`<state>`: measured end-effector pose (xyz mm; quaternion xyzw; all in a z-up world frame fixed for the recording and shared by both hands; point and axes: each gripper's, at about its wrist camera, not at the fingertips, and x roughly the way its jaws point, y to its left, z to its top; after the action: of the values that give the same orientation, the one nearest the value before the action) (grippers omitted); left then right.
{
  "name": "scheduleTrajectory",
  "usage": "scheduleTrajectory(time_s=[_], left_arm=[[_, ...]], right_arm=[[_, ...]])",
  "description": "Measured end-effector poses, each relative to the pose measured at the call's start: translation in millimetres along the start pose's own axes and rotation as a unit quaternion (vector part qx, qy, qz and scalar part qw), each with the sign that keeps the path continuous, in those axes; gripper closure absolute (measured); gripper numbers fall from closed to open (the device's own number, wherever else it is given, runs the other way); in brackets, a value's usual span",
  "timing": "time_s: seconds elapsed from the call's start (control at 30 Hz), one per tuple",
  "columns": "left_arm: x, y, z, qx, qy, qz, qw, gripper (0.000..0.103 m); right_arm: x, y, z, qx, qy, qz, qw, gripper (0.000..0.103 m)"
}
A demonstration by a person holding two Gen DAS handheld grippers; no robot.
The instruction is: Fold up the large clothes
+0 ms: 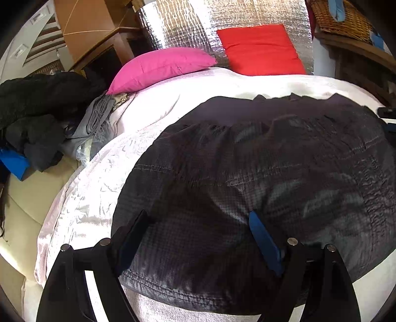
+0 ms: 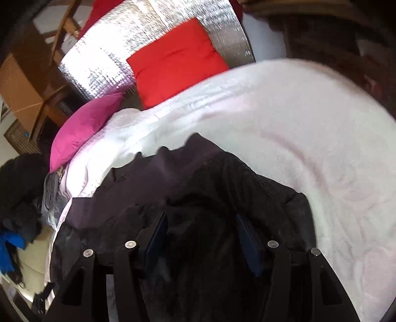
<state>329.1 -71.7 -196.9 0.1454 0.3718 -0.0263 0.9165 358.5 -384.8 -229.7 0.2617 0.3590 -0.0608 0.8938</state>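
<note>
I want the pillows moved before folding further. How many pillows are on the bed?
2: a pink pillow near the bed's left side, and a red pillow to its right, propped against the silver backing. Others may be out of view.

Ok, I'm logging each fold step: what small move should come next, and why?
Probably close the left gripper on the near hem of the dark jacket: both grippers hang open over it, nothing is held, and it lies spread flat on the white bedspread.

The right tool [image 2: 201,241] hovers with its jaws spread over a dark jacket [image 2: 198,188] lying on the bed's white cover [image 2: 309,138]. A red cushion [image 2: 177,62] and a pink cushion [image 2: 84,126] rest against silver foil padding [image 2: 99,64] beyond.
</note>
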Motion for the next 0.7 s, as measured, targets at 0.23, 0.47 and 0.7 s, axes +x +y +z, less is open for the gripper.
scheduleTrajectory(time_s=[0.23,0.47,0.7], left_arm=[[-36,-4,3,-0.044,-0.041,-0.038,0.9975,0.019],[-41,-44,-15,-0.036,0.0,-0.058,0.9977,0.019],[-32,-52,-25,-0.037,0.032,-0.061,0.9969,0.018]], right_arm=[[-73,31,-48,-0.064,-0.03,0.04,0.997,0.043],[-78,51,-114,-0.093,0.024,0.019,0.995,0.043],[-45,55,-133,-0.096,0.09,-0.025,0.991,0.043]])
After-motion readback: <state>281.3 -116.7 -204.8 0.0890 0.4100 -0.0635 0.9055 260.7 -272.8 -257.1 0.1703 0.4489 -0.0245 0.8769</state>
